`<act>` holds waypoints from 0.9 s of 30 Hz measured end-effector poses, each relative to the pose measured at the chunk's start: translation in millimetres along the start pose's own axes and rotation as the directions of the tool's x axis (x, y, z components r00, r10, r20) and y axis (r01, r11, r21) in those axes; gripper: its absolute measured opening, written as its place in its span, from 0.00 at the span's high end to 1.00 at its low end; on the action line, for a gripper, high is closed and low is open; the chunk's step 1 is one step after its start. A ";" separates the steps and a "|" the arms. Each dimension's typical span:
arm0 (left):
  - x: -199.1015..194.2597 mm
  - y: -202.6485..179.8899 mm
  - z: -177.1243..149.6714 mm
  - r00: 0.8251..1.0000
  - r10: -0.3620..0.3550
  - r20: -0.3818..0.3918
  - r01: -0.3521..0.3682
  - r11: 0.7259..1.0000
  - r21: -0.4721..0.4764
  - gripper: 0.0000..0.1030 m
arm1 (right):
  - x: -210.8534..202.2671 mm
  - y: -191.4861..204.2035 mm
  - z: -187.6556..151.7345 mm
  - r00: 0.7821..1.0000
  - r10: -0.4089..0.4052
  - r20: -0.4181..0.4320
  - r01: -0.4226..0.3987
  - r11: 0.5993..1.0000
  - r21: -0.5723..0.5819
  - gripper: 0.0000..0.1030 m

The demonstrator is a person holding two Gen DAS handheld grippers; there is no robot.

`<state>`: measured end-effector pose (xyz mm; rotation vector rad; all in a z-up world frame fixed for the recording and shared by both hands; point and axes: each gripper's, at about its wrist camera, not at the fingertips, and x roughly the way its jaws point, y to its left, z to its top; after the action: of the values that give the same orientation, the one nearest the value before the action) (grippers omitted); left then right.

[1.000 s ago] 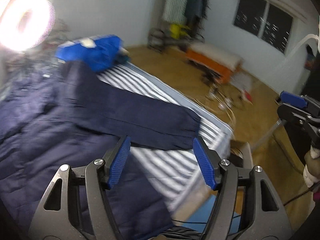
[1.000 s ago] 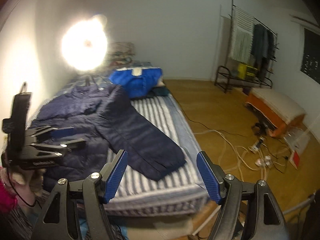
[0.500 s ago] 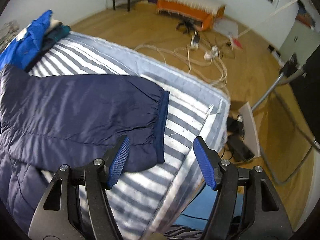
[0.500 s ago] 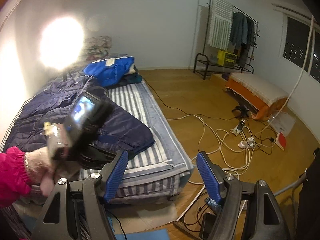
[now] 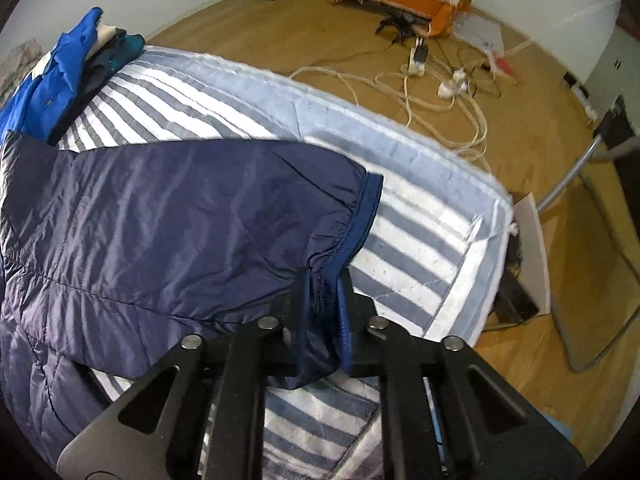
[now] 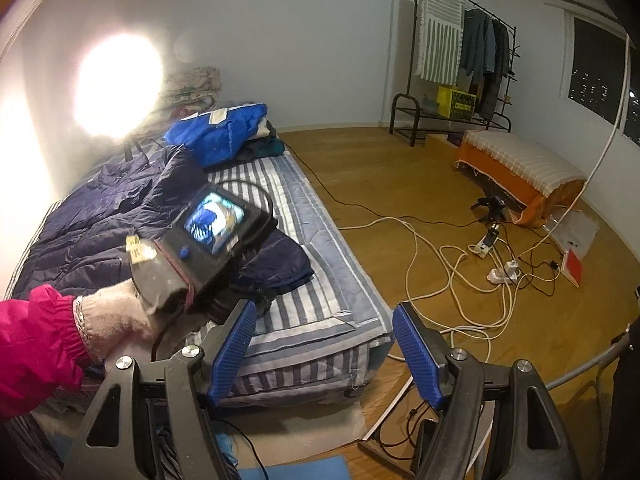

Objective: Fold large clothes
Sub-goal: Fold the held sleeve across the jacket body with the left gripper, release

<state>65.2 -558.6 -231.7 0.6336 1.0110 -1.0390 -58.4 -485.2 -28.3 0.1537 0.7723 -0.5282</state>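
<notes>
Far left of the bed, the navy puffer jacket [image 6: 100, 224] lies spread flat over the striped mattress [image 5: 420, 248], body toward the wall side, one sleeve [image 5: 180, 216] stretched out toward the bed's floor-side edge. Behind it a blue garment pile [image 5: 44, 92] sits at the head end, just touching the jacket's shoulder area.

The left gripper [image 5: 320, 312] is clamped on the sleeve's lower cuff corner [image 5: 320, 280] — pads pressed together with the elastic cuff band bunched between them. The bite looks deep enough, cuff plus some quilted fabric, so it should hold.

Step in hand, as I judge it: fold the sleeve back across the jacket body. To do it well — lift only enough to clear the mattress, carry the cuff in a low arc toward the jacket's centre, keep the sleeve flat so the slick nylon doesn't twist or slide. Lay it down before releasing; puffer fill springs back, so press it.

Further right, the right gripper [image 6: 324, 352] hangs off the foot of the bed, fingers wide apart, holding nothing. It could pin the shoulder seam as a hinge for the fold.

Right of the bed, cables [image 6: 452, 264] sprawl on the wooden floor — well apart from the work, no concern.
</notes>
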 end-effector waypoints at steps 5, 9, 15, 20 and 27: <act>-51.0 32.8 5.3 0.992 -0.078 0.097 0.087 0.992 -0.091 0.96 | 5.7 11.0 2.1 1.000 0.021 -0.006 -0.021 1.000 -0.010 0.29; -104.2 83.0 0.7 0.975 -0.095 0.200 0.131 0.975 -0.180 0.96 | 9.6 27.9 6.7 0.999 0.053 -0.004 -0.053 0.998 -0.021 0.29; -172.9 177.6 -31.3 0.949 -0.036 0.313 0.143 0.934 -0.327 0.96 | 13.2 58.4 17.9 0.995 0.095 0.010 -0.095 0.994 -0.063 0.29; -211.7 255.7 -70.7 0.933 0.065 0.353 0.106 0.890 -0.443 0.97 | 24.0 89.0 30.1 0.988 0.156 0.007 -0.154 0.984 -0.088 0.29; -243.0 368.2 -143.5 0.913 0.230 0.336 0.022 0.797 -0.604 0.97 | 50.9 144.5 47.9 0.970 0.243 -0.028 -0.245 0.959 -0.146 0.29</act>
<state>312.1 -195.7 -81.5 -0.0525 0.8624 -0.6459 75.1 -396.6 -38.1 0.1115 0.7860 -0.2346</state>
